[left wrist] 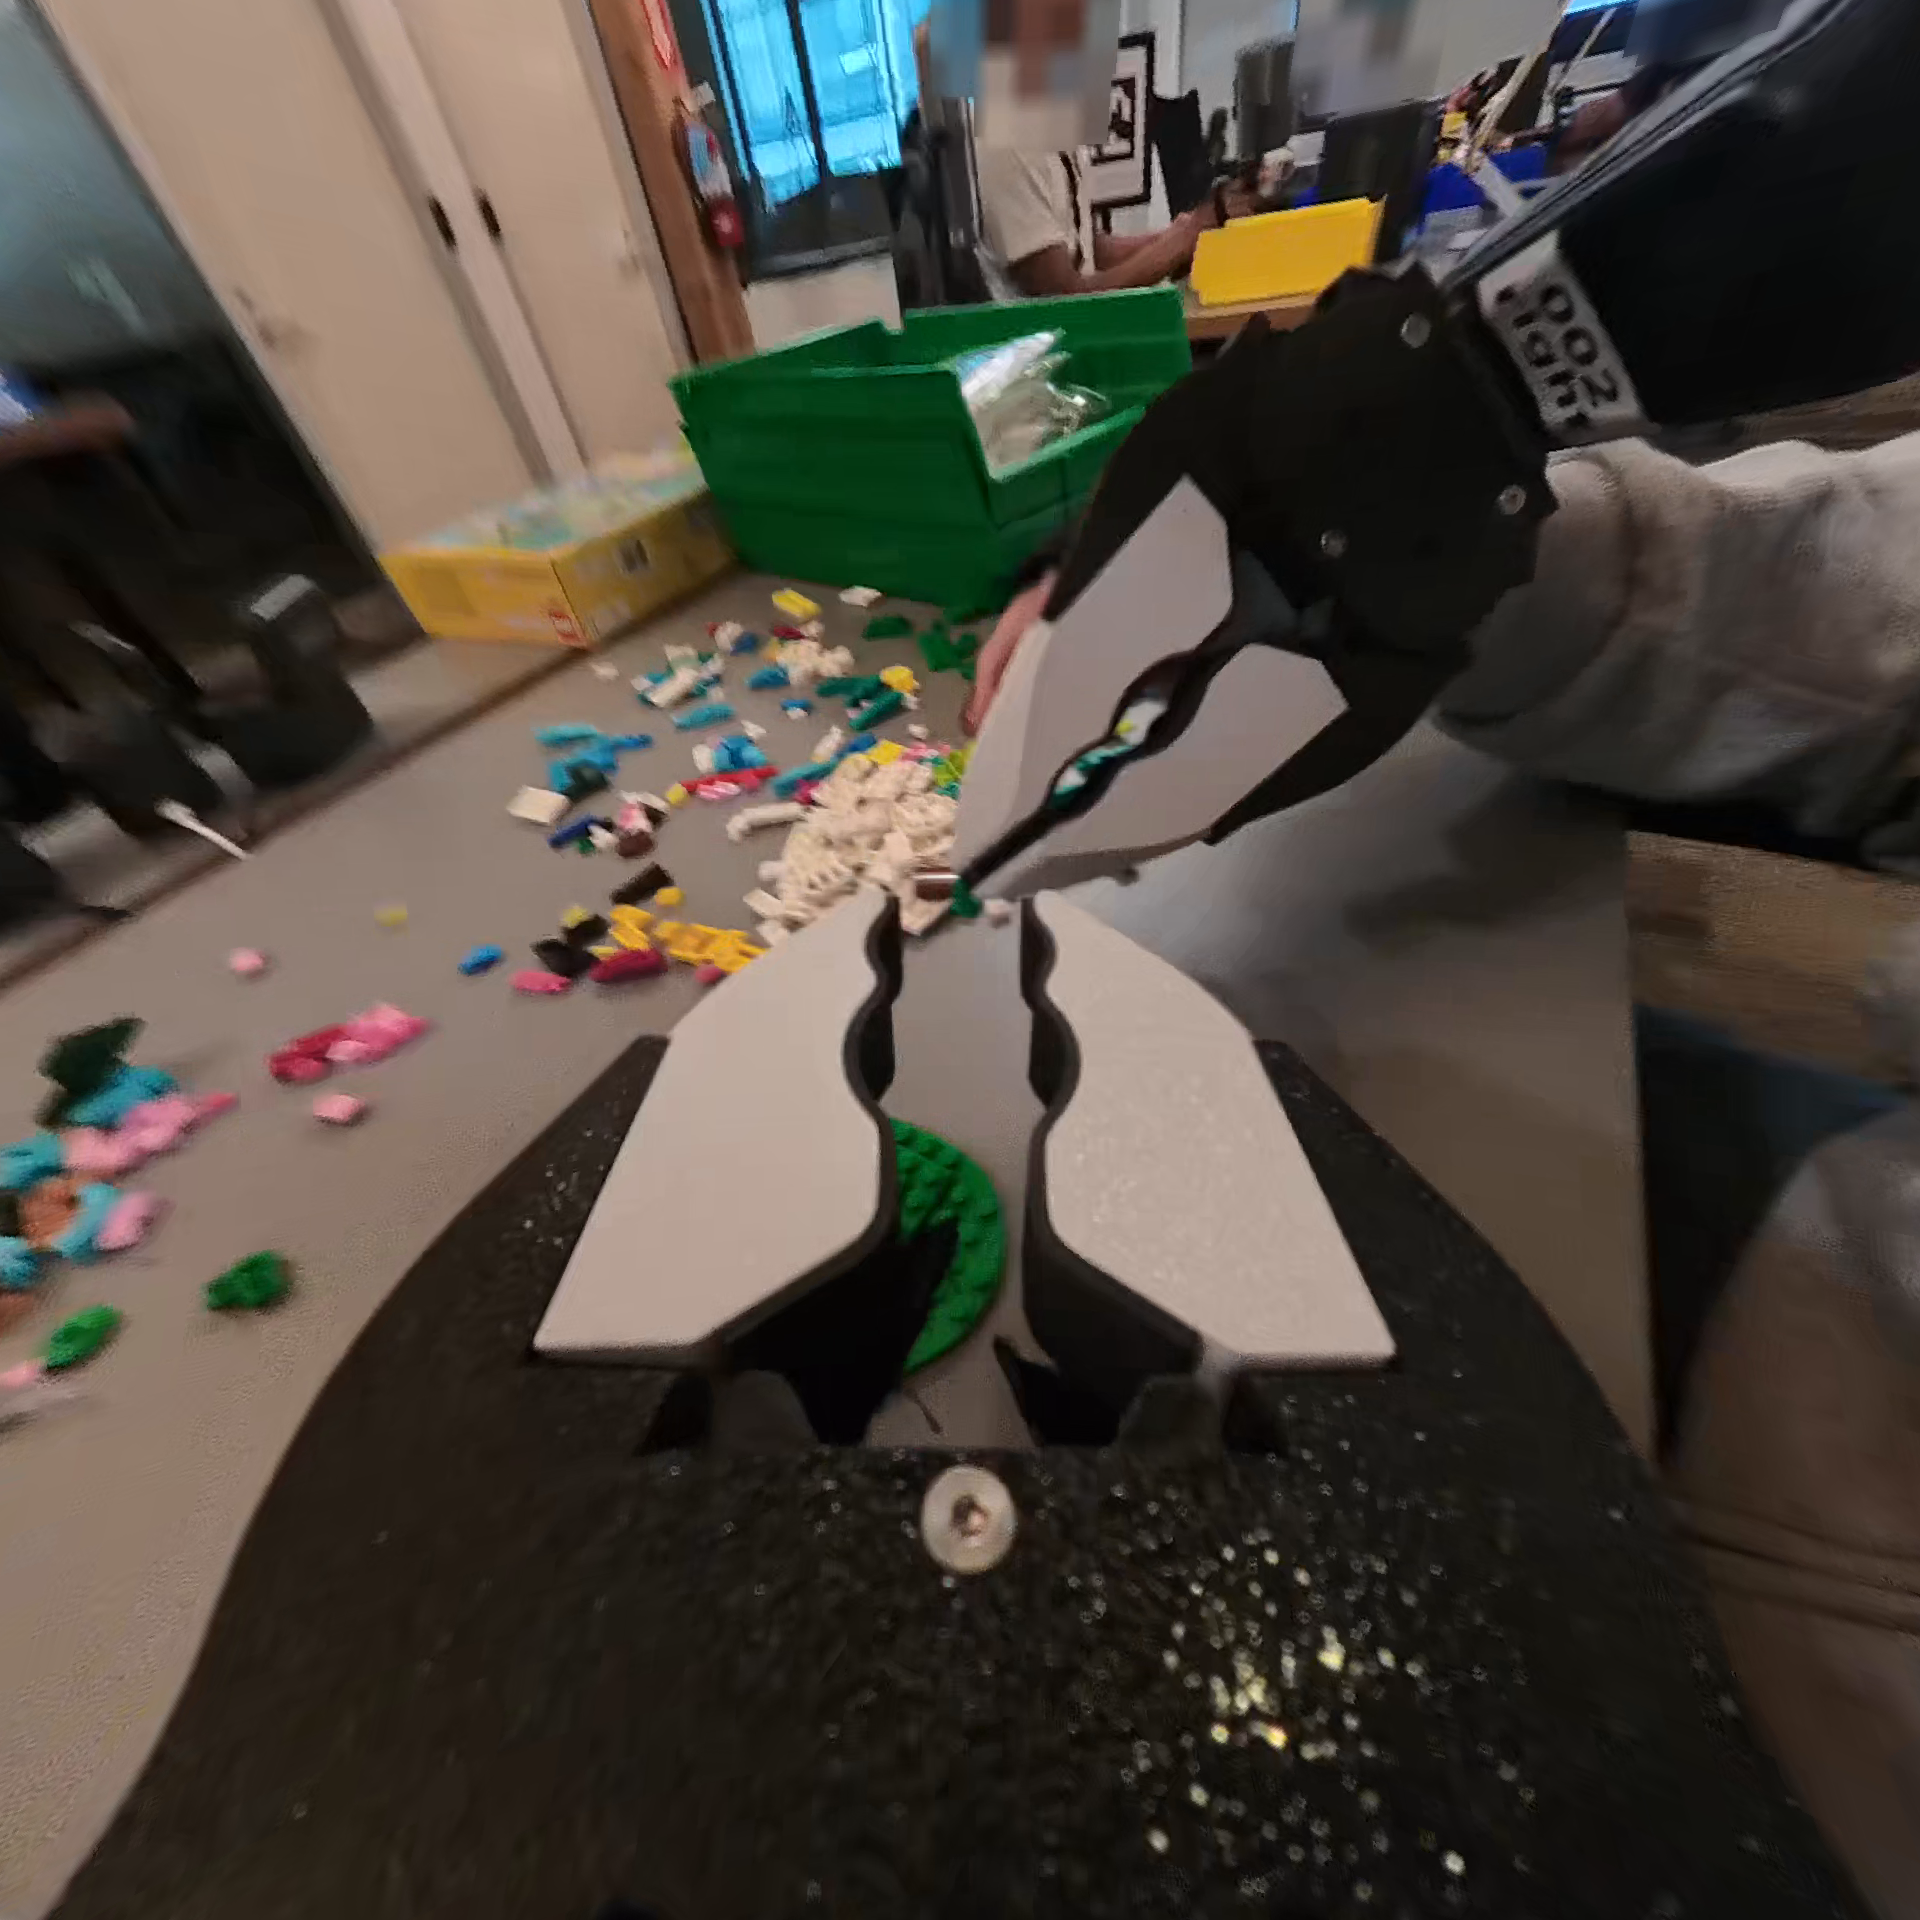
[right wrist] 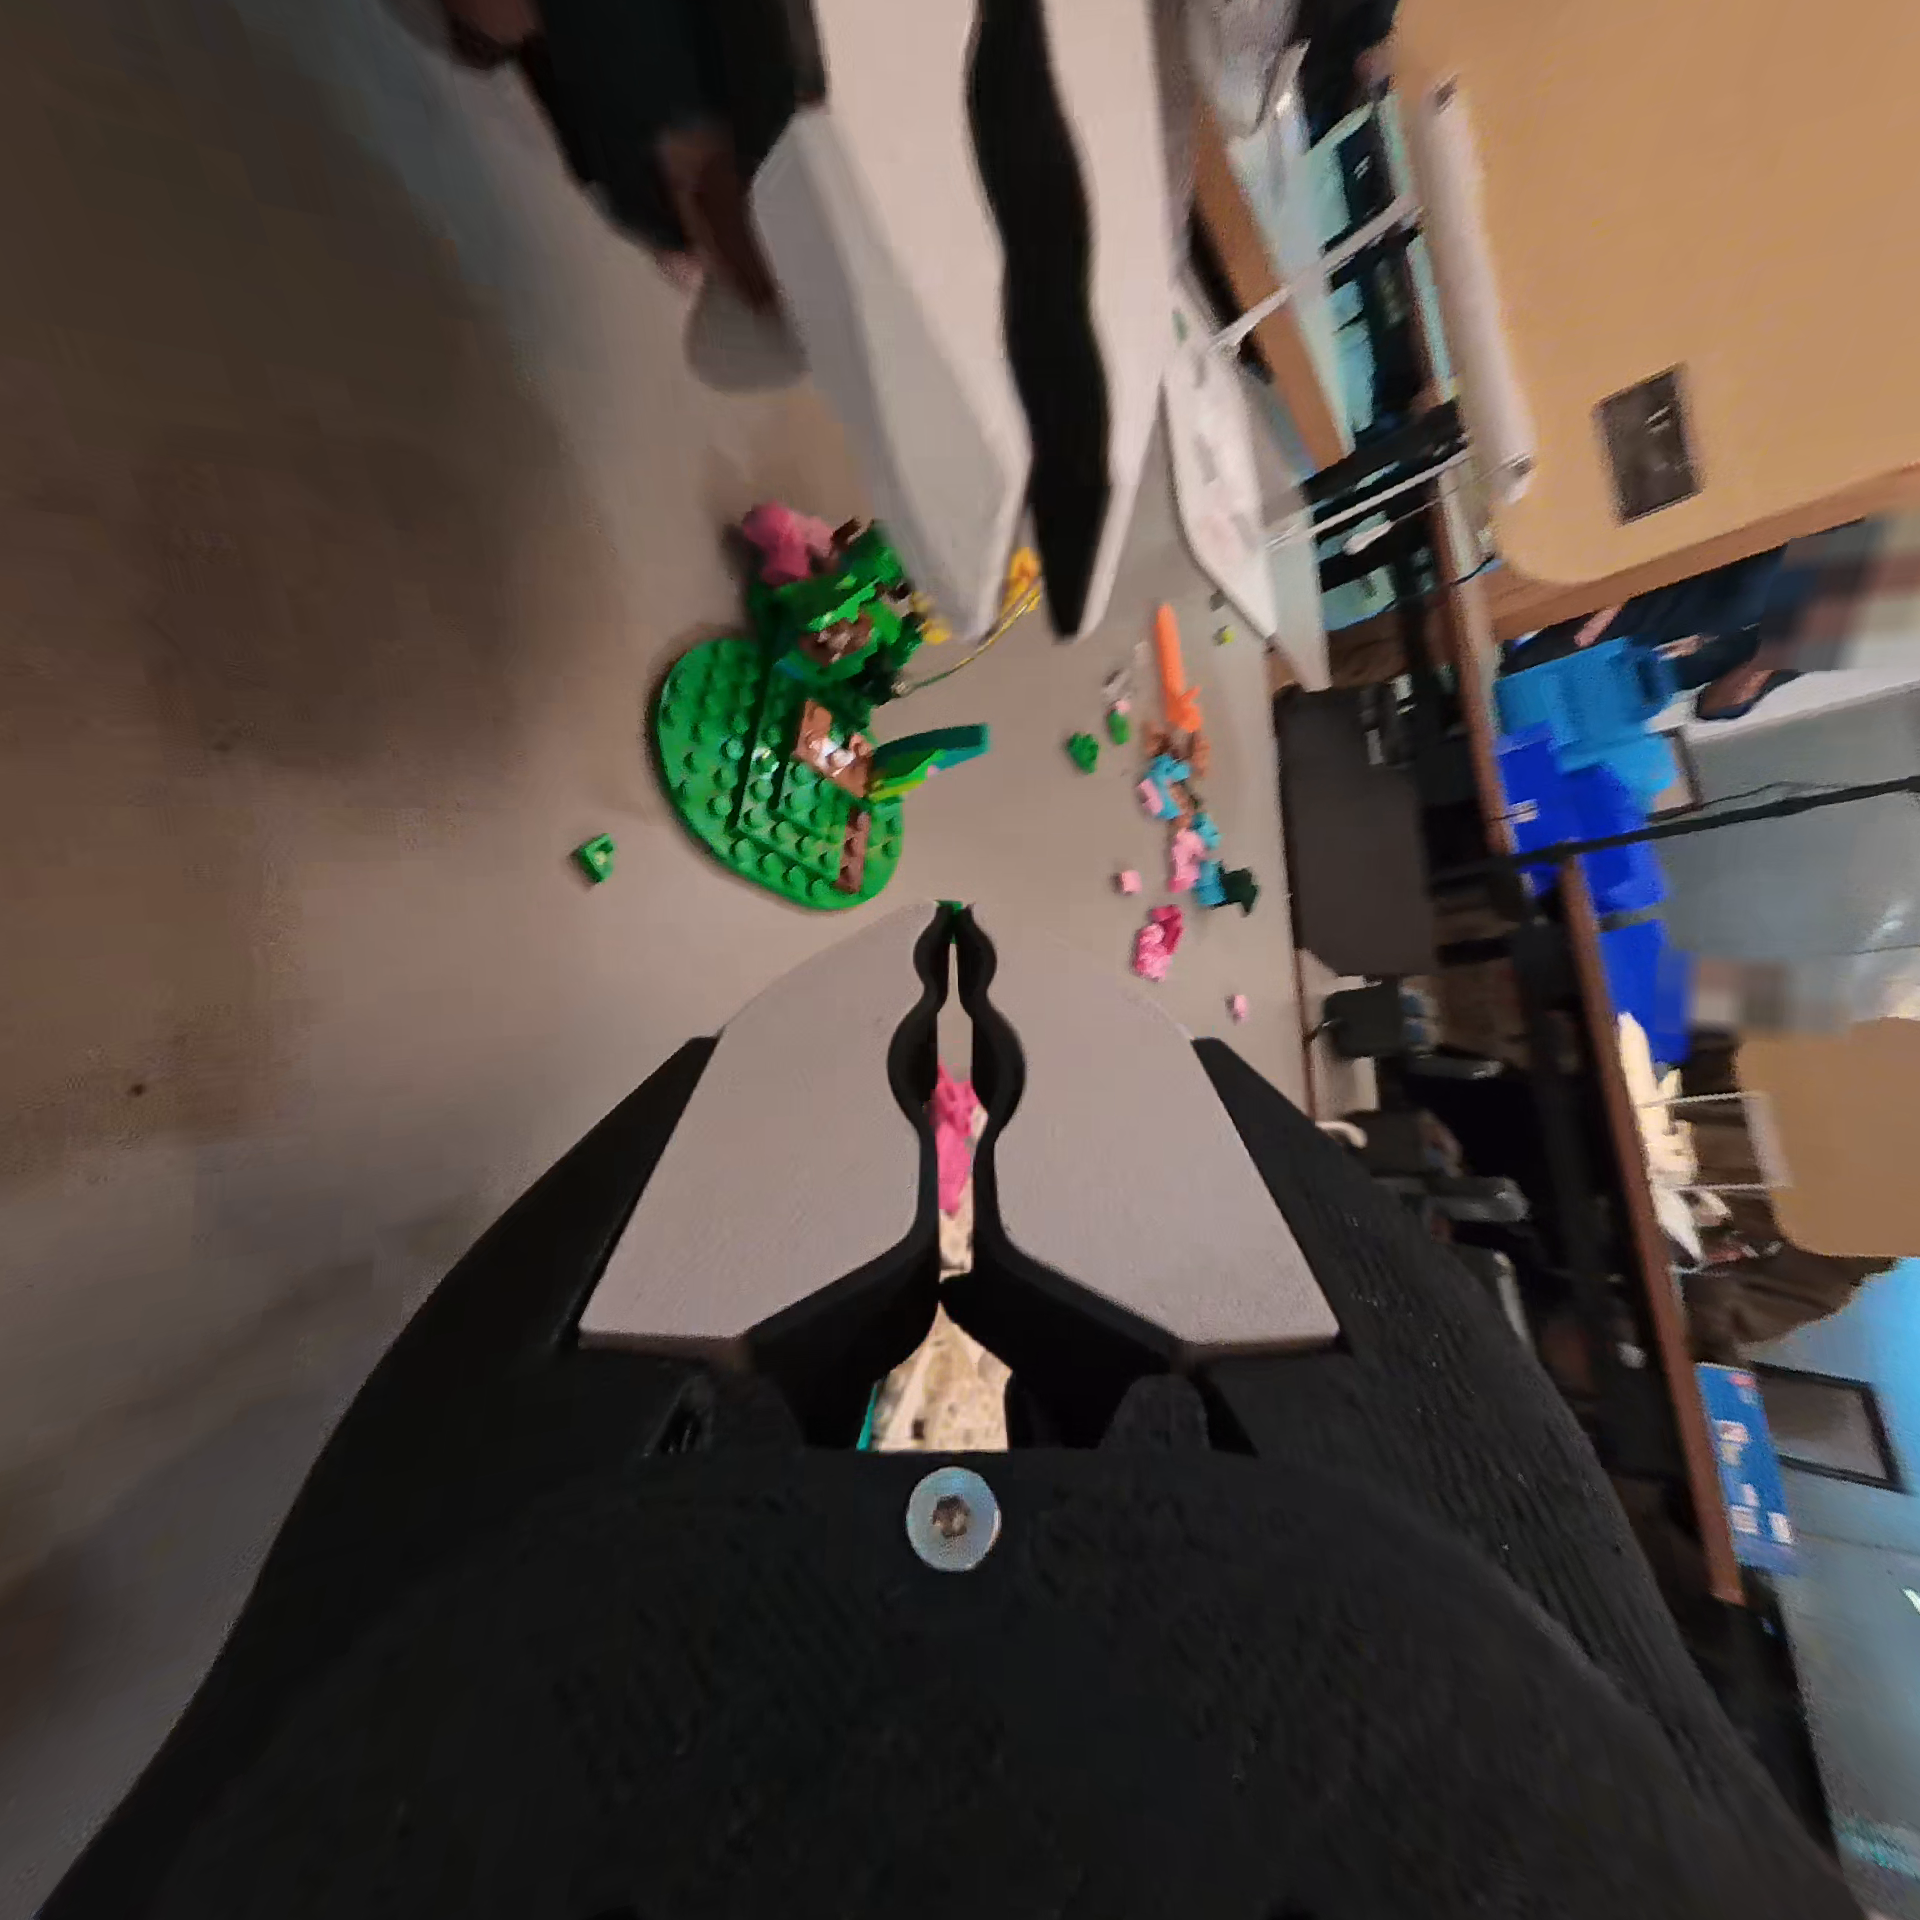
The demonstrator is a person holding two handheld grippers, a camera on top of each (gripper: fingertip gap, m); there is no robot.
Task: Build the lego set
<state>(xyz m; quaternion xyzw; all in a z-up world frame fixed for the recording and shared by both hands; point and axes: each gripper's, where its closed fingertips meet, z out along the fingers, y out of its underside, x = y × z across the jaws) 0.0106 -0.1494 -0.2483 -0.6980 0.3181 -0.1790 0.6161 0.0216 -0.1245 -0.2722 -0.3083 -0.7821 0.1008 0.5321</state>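
Grey floor [left wrist: 312, 1455] of an office strewn with toy bricks [left wrist: 862, 821], green bins [left wrist: 883, 457] behind. My right claw [right wrist: 951, 914] pinches a small green brick [right wrist: 949, 908] just short of the green studded plate [right wrist: 727, 769]; my left claw [left wrist: 961, 914] hangs open, bare.

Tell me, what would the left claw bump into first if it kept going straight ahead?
Probably the right claw's tip, pinching a tiny green plastic piece, then the white brick pile; depth is unclear.

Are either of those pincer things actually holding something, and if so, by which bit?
The right gripper has its jaws shut on a small green brick piece, pinched at the very tips. The left gripper stands open, holding nothing.
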